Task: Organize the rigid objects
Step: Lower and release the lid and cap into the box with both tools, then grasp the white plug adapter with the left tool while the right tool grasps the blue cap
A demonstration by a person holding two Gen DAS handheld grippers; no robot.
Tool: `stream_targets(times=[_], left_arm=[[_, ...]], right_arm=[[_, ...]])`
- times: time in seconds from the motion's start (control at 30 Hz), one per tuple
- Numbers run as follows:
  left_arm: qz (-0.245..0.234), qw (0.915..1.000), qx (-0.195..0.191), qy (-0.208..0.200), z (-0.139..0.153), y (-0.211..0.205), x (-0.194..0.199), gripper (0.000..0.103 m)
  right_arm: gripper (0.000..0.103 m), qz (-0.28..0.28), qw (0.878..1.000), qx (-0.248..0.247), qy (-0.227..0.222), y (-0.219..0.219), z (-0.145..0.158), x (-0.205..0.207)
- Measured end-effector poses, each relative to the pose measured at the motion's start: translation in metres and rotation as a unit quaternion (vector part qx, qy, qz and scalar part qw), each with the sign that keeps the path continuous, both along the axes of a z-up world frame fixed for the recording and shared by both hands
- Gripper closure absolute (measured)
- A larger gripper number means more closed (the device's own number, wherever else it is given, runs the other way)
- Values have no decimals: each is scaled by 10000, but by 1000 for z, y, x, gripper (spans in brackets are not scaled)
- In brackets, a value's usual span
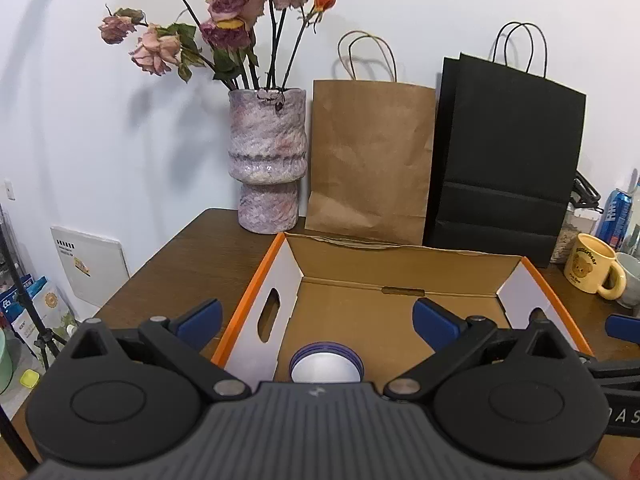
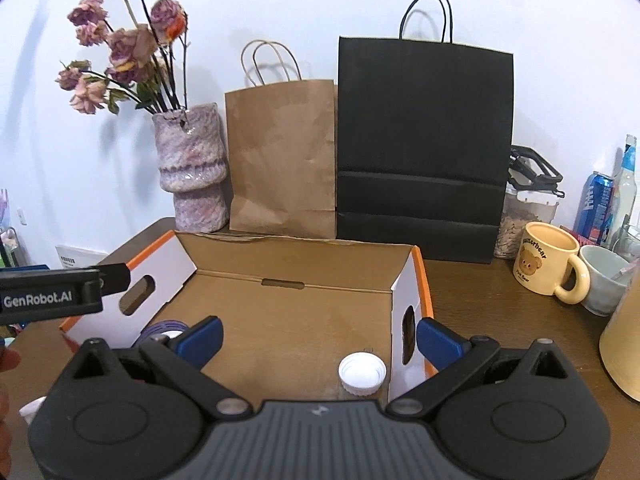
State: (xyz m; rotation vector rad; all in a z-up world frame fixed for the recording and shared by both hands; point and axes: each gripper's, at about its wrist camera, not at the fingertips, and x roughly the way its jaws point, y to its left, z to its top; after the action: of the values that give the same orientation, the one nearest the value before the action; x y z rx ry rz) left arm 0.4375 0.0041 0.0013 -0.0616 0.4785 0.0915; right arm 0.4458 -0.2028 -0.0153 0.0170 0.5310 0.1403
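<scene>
An open cardboard box [image 1: 400, 254] with orange rims and white side walls sits on the brown table; it also shows in the right wrist view [image 2: 296, 246]. A purple-rimmed round lid [image 1: 326, 366] lies on the box floor near its left wall, partly hidden in the right wrist view [image 2: 164, 328]. A white screw cap [image 2: 362, 372] lies near the right wall. My left gripper [image 1: 318, 320] is open and empty above the box's left half. My right gripper [image 2: 318, 338] is open and empty above the right half. The left gripper's body [image 2: 52, 294] shows at the left.
A purple vase with dried roses [image 1: 266, 160], a brown paper bag [image 1: 370, 160] and a black paper bag [image 1: 504, 160] stand behind the box. A yellow bear mug [image 2: 550, 262], a grey cup [image 2: 602, 280], a blue can [image 2: 596, 208] and a jar [image 2: 520, 216] stand at right.
</scene>
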Motion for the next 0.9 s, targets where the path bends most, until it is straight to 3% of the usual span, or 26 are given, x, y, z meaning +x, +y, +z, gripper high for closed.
stream_targets(times=[0.27, 0.9], left_arm=[[-57, 10000, -30, -34, 0, 2, -37, 0], [-74, 9999, -148, 2, -12, -1, -140, 0]], right_arm=[[0, 11, 9998, 110, -169, -6, 2, -45], [0, 94, 9999, -55, 25, -34, -22, -155]])
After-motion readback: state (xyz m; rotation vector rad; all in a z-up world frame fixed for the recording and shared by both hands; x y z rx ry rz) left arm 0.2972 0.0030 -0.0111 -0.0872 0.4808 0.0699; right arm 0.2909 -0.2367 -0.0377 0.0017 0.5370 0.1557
